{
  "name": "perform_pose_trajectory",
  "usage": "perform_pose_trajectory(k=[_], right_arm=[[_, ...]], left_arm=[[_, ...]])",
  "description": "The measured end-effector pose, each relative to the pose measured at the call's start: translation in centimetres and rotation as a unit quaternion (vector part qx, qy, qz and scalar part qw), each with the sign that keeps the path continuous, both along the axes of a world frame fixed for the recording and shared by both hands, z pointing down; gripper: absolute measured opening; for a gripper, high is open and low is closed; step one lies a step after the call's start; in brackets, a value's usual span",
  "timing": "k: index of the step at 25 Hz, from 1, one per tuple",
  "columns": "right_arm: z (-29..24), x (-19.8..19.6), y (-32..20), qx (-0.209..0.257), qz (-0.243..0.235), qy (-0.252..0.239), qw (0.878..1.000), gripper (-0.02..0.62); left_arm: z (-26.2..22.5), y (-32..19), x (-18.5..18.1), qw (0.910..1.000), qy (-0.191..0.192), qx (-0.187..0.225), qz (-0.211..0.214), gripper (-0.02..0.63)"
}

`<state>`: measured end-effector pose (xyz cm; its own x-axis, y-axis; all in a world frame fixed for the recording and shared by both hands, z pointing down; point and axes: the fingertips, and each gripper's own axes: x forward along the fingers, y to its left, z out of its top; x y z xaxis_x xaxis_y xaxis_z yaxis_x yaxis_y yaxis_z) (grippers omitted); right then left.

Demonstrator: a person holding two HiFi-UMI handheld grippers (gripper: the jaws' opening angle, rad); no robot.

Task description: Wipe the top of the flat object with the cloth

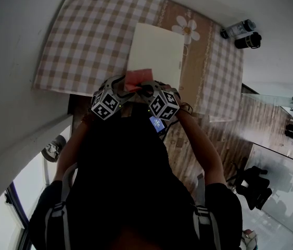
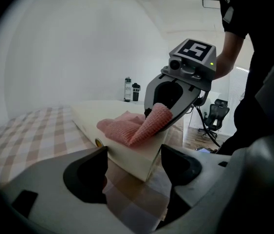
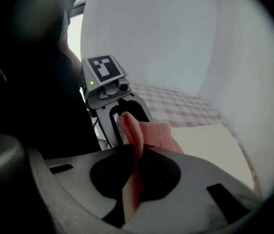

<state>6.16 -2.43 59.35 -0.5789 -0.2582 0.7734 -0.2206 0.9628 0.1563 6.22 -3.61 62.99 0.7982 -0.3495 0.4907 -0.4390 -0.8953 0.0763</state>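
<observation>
A cream flat object (image 1: 156,48) lies on the table (image 1: 84,40), which is covered in a checked cloth with a brown band and a daisy print running under the flat object's far side. The pink cloth (image 1: 137,79) sits crumpled on top of the flat object, at the end nearest the person. One edge of it is pulled up off the surface.

The right tool (image 3: 134,174) is clenched on that raised edge, and the fabric runs pinched between its two jaws. It leans down over the flat object's near end from the side.

The left tool (image 2: 134,167) is released, with its jaws standing wide apart. It points low at the flat object's near corner, which shows in the gap ahead of the jaws with neither pad pressing on it. The cloth lies just beyond, on top of that corner.

A pair of bottles (image 1: 248,40) stands well beyond the flat object's far end. An office chair (image 2: 214,112) stands on the wooden floor off to the side of the flat object.
</observation>
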Motion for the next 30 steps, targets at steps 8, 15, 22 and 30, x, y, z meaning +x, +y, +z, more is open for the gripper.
perform_pose_trajectory(k=[8,15,22,30], right_arm=[[0.2,-0.5,2.6,-0.018,-0.010,-0.013,1.000,0.015],[-6.1,0.7,-0.4,-0.006,0.000,-0.081,0.997,0.018],[-10.8,8.4,-16.0,0.119,0.085,-0.040,0.989,0.017],[-9.3,11.5,-26.5,0.166,0.108,0.030,0.980,0.017]], left_arm=[[0.3,0.0,-0.1,1.0000,0.000,-0.003,-0.001,0.339],[-0.2,-0.2,0.0,0.9997,0.024,0.002,-0.002,0.353],[-0.3,0.0,0.1,0.9993,0.036,0.013,0.004,0.336],[-0.2,-0.3,0.2,0.9995,0.030,0.003,-0.003,0.358]])
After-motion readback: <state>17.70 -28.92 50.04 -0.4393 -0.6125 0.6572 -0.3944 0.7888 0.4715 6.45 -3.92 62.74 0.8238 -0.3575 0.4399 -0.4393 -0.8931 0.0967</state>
